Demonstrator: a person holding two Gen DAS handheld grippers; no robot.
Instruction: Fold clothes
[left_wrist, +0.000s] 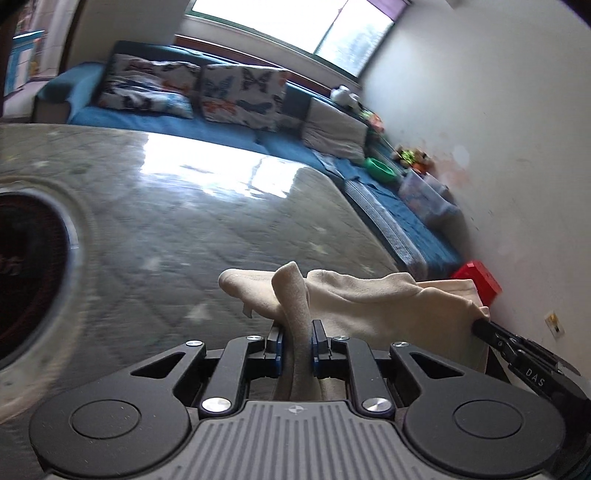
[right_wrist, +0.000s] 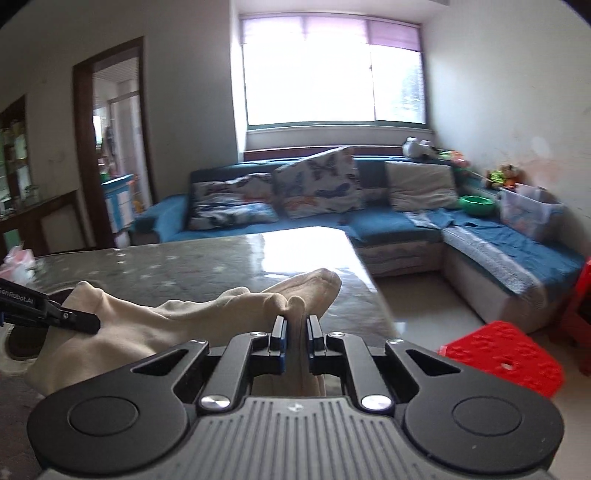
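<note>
1. While both grippers are pinching the cream garment and holding it up over the near edge of the glossy table, the left gripper is clenching a bunched fold between its blue-padded fingers, and the right gripper is gripping another gathered fold near the table's right corner.
2. The cloth is draping between the two tools and partly sagging toward the tabletop; which kind of garment it is, I cannot tell.
3. Risk, as I judge it: each grip is holding a thick, rolled bunch rather than a flat edge, so the fabric may be slipping out under tension, or the fold may be coming out crooked.
4. A second risk: the right side is hanging close to the table's edge, above the floor and the red plastic stool, so loose cloth could slide off the slick surface.
5. The fabric is looking soft, matte and fleece-like, with rounded lumps; the table is looking hard, quilt-patterned and mirror-bright, offering little friction.
</note>
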